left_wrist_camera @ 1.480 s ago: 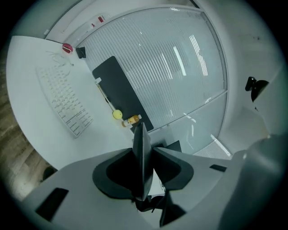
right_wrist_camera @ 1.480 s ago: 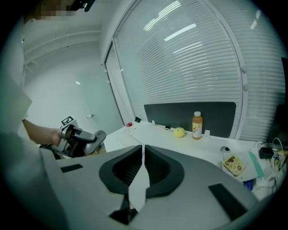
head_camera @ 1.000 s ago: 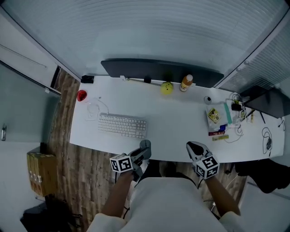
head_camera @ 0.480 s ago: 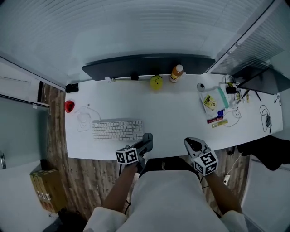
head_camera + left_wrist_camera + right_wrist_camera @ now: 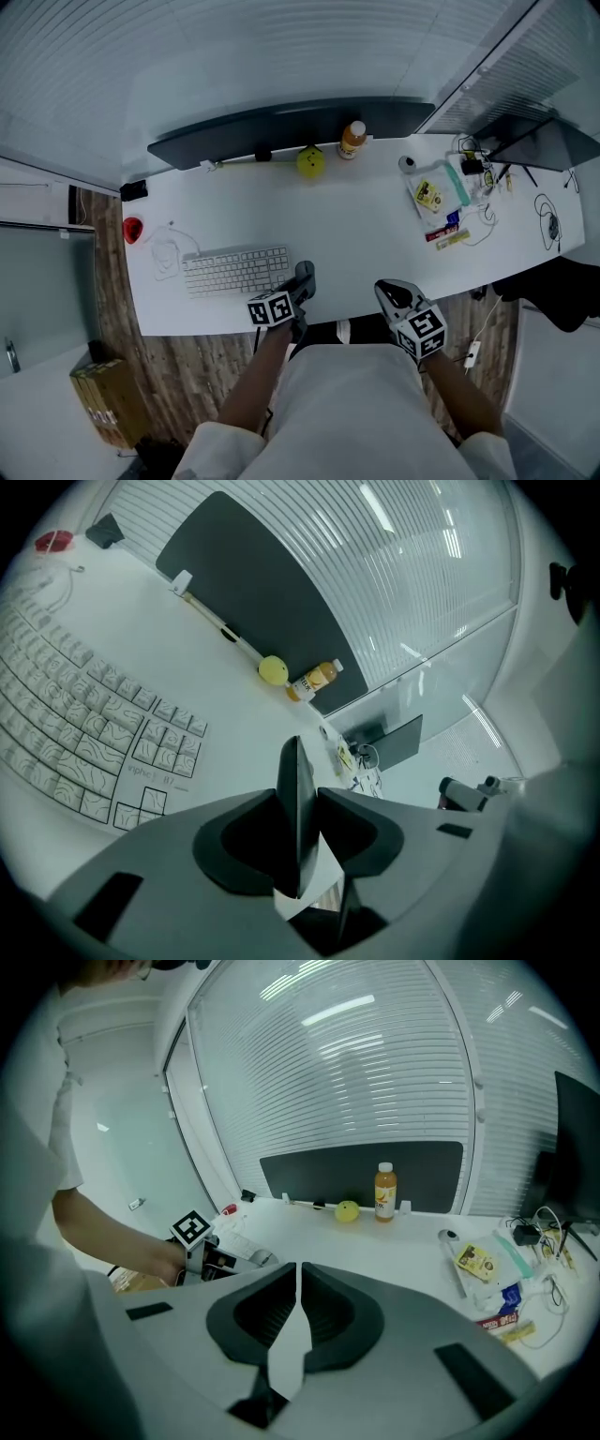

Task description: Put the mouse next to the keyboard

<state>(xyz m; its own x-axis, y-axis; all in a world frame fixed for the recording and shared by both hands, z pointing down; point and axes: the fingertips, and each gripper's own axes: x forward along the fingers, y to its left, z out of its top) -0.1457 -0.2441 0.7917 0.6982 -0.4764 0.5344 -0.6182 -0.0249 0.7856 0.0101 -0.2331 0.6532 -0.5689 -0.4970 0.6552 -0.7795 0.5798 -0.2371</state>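
Left tool is clamped on the mouse, which is dark and sits edge-on between the pads. The mouse is at the bench front edge, just right of the keyboard; can't tell whether it touches the bench. Right tool has its jaws together with nothing in them, near the front edge, well apart from the mouse.

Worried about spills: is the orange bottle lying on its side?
No, the orange bottle stands upright on the desk beside the yellow ball.
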